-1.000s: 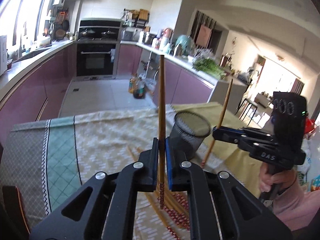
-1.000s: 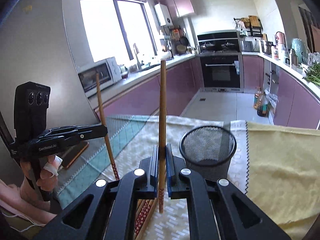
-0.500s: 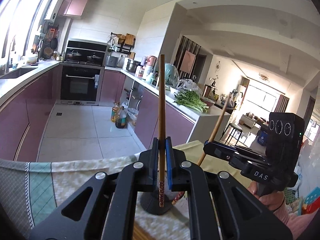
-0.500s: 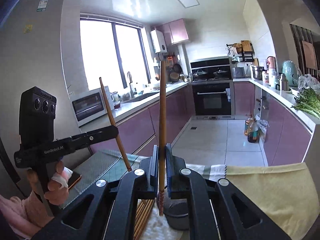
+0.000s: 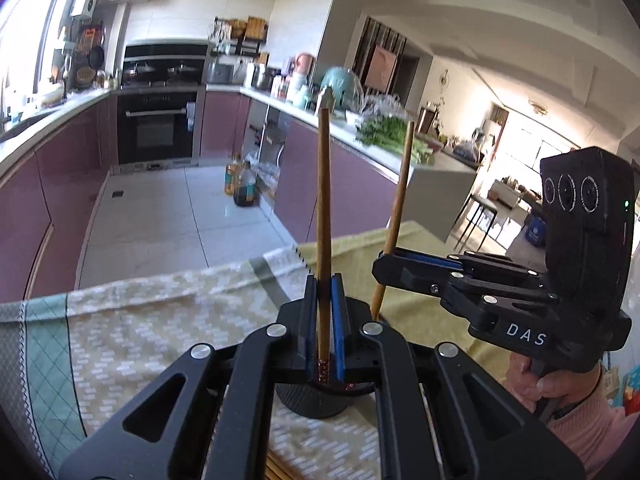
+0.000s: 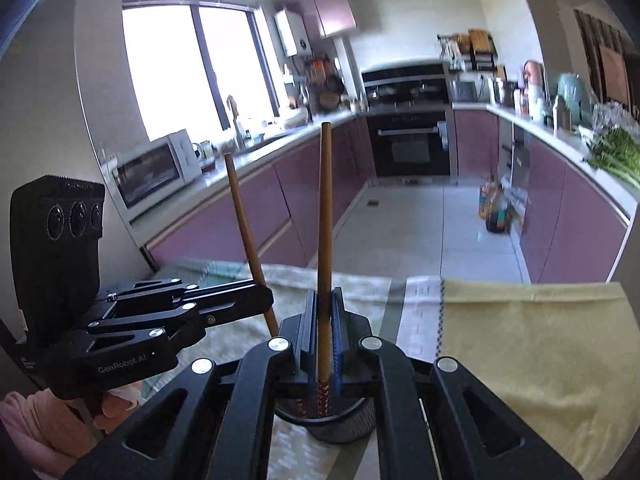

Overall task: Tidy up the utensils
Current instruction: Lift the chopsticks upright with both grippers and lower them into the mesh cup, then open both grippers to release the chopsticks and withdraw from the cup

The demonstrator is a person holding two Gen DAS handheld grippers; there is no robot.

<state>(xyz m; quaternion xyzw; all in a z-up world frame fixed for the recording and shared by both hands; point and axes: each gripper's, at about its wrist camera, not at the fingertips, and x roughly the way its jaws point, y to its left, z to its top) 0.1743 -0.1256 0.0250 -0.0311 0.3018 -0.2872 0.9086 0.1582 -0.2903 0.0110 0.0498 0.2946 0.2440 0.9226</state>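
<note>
My left gripper (image 5: 323,322) is shut on a wooden chopstick (image 5: 323,200) held upright, its red patterned end down in the black mesh holder (image 5: 320,398) right below my fingers. My right gripper (image 6: 324,334) is shut on a second upright chopstick (image 6: 325,216), its lower end inside the same holder (image 6: 340,420). Each gripper shows in the other's view: the right one (image 5: 384,268) with its chopstick (image 5: 396,208), the left one (image 6: 264,300) with its chopstick (image 6: 244,220). Both hover close together over the holder.
The table carries a patterned cloth (image 5: 160,320) and a yellow cloth (image 6: 520,340). More chopsticks lie on the cloth at the near edge (image 5: 280,468). Behind the table are the kitchen floor and purple cabinets (image 6: 280,200).
Both grippers rose off the table with their chopsticks, then came down over the mesh holder. The chopsticks' lower ends now sit inside the holder.
</note>
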